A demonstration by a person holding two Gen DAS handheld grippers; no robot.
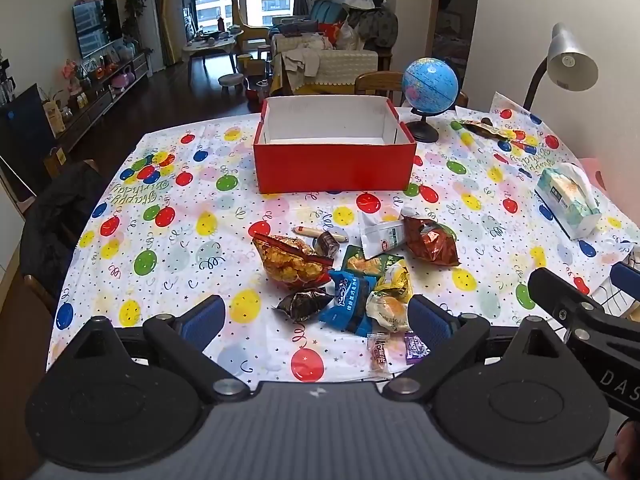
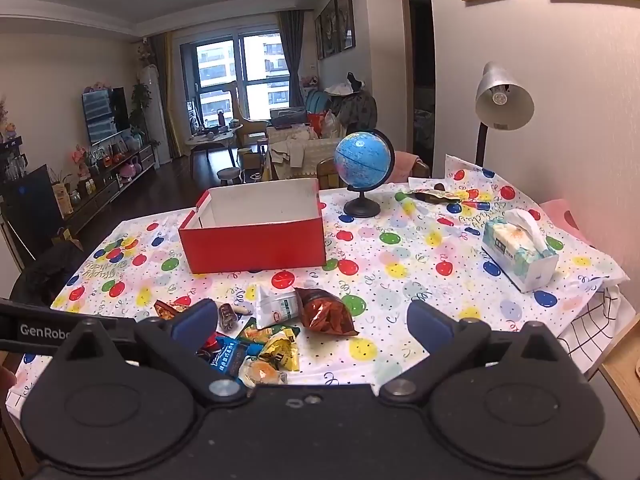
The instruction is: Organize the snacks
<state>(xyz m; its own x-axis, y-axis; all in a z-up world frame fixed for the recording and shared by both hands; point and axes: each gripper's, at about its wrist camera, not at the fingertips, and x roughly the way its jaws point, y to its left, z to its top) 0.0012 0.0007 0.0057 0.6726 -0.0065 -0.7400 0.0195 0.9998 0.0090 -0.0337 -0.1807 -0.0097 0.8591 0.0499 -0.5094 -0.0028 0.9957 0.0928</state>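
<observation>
So nothing's packed yet: red box (image 1: pixel 334 160) sits empty, snacks (image 1: pixel 352 276) piled just in front of it. Left gripper (image 1: pixel 316 314) and right gripper (image 2: pixel 314 322) both gape wide, holding nothing. Next up, I'd guess: grab one packet.

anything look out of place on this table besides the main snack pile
One snack wrapper lies alone at the far right of the table, behind the globe and well apart from the snack pile near the front edge. The red box looks empty. Nothing seems spilled or torn.
</observation>
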